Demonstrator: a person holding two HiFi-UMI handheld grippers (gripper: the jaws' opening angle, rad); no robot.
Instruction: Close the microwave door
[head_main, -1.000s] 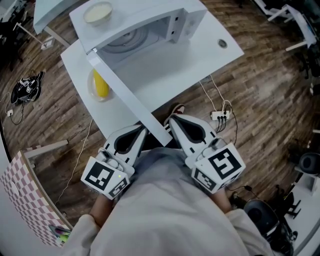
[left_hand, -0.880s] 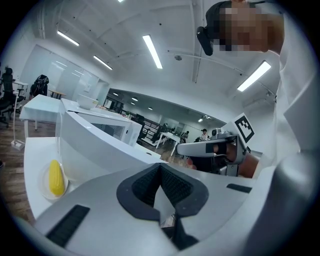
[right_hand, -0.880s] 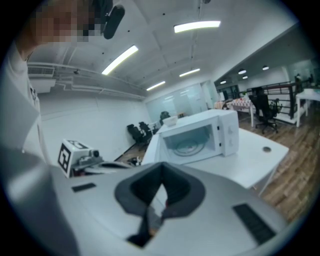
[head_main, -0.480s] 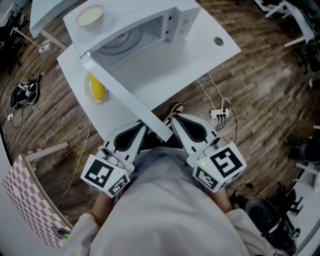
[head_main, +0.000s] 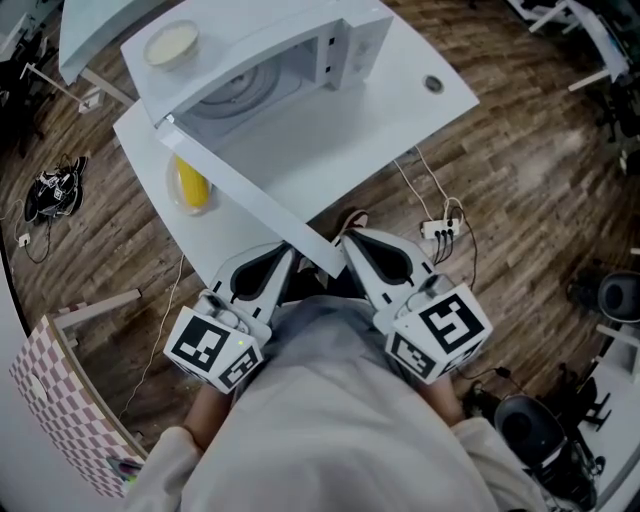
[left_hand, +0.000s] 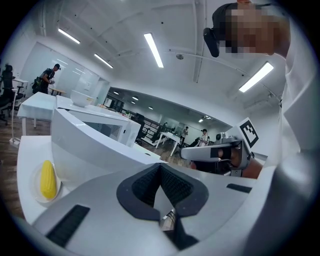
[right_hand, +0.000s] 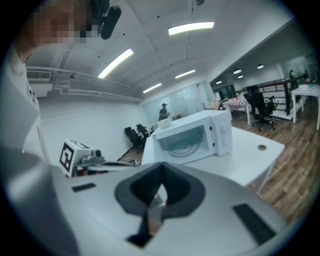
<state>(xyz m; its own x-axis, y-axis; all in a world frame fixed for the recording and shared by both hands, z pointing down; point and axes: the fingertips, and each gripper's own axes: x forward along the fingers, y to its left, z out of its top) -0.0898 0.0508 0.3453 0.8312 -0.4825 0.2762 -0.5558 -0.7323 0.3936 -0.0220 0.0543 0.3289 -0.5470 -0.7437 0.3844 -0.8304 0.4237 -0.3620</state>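
Note:
A white microwave (head_main: 290, 50) stands on a white table (head_main: 400, 95) with its door (head_main: 240, 190) swung wide open. The door's free end reaches toward me and shows between my two grippers. The glass turntable (right_hand: 184, 145) shows inside the cavity. My left gripper (head_main: 288, 257) and right gripper (head_main: 343, 241) are held close to my body, jaws together and holding nothing. Both point at the table and touch neither the door nor the microwave. In the left gripper view the open door (left_hand: 95, 150) fills the middle left.
A cream bowl (head_main: 170, 42) sits on top of the microwave. A yellow corn cob on a plate (head_main: 190, 182) lies on the table left of the door. A power strip with cables (head_main: 440, 230) lies on the wood floor, and a checkered box (head_main: 50, 400) stands lower left.
The microwave and table have drifted slightly up and left in the head view. Both grippers stay in the same place, jaws together.

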